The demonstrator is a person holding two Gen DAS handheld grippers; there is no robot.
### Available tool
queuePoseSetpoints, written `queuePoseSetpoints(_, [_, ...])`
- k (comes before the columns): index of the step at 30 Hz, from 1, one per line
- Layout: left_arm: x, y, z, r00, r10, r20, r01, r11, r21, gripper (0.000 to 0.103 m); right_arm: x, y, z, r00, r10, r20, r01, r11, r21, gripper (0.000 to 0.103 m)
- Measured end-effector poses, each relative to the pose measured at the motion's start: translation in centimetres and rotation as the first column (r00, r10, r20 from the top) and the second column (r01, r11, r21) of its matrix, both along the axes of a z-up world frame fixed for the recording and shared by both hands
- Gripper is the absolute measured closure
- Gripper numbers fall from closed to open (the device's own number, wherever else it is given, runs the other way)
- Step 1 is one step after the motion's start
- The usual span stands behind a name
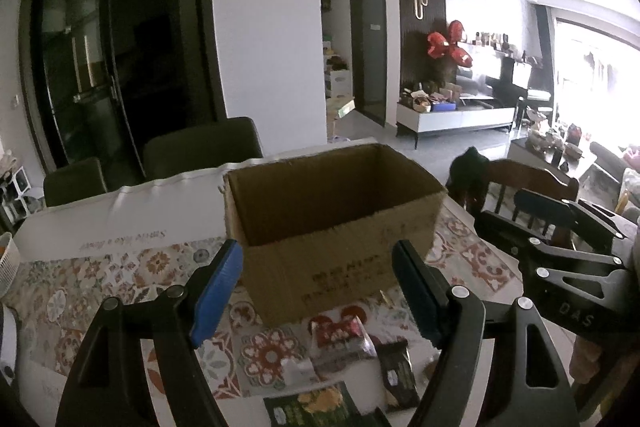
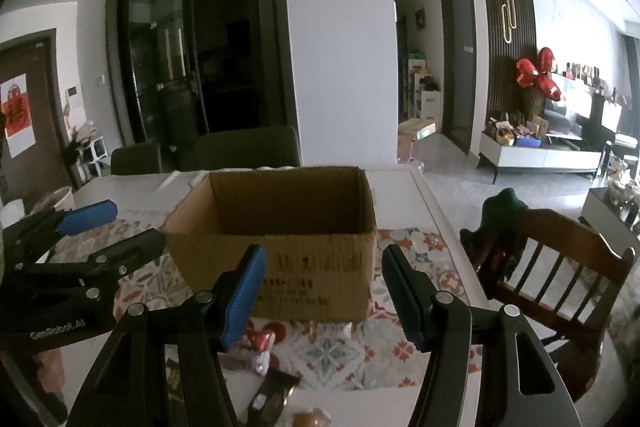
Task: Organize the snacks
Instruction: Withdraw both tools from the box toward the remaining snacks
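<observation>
Holding both tools low over the near edge of the table [image 1: 72, 227], we are keeping the left gripper [image 1: 318, 291] and the right gripper [image 2: 322, 295] parted and empty, nothing between the blue pads, so either can drop onto a packet. Just below them the snack packets [image 1: 344, 339] are lying loose on the patterned cloth [image 1: 120, 267], waiting to be picked. Beyond, the cardboard box [image 1: 320, 227] is standing open-topped, seemingly empty, probably placed there to take them.
</observation>
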State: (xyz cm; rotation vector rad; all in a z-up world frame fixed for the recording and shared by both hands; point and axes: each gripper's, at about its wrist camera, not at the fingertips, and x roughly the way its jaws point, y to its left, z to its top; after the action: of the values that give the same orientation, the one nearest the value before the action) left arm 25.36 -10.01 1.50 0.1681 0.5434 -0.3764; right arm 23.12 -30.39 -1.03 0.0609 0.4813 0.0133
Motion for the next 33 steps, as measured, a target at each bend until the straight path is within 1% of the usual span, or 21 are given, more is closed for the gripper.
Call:
queuePoseSetpoints(5, [-1.4,-0.3,-1.1,1.0,-0.021,-0.02,0.021,1.0,-0.001,0.026,-1.4,-0.5,-1.0,1.0,0.009,-0.012,-0.009,1.0,0.002,0.042])
queuePoseSetpoints(10, [-2.4,-0.8,-2.8,0.996,-0.042,-0.072,0.043,0.999,0.006,0.026,-2.6,-0.8,-2.3,0.999,0.022,-0.028,-0.022,1.0,0.001,0.042])
queuePoseSetpoints(15, [-3.1,-1.2,-5.0,0.99,-0.061,-0.126,0.064,0.998,0.018,0.026,-3.6,-0.4,-3.8,0.998,0.034,-0.055,-0.035,0.999,-0.026,0.042])
queuePoseSetpoints(24, [-4.2,-1.9,-8.7,0.976,-0.095,-0.198,0.104,0.994,0.039,0.027,-4.6,-0.7,-7.1,0.987,0.058,-0.149,-0.063,0.998,-0.025,0.042])
queuePoseSetpoints(29, [-4.2,-2.3,-10.8,0.963,-0.111,-0.245,0.123,0.992,0.032,0.027,-4.6,-0.5,-8.9,0.975,0.088,-0.206,-0.092,0.996,-0.013,0.042])
queuePoseSetpoints(33, [-4.3,-2.9,-12.1,0.96,-0.115,-0.256,0.134,0.989,0.056,0.028,-4.2,-0.7,-10.3,0.963,0.102,-0.249,-0.107,0.994,-0.004,0.042])
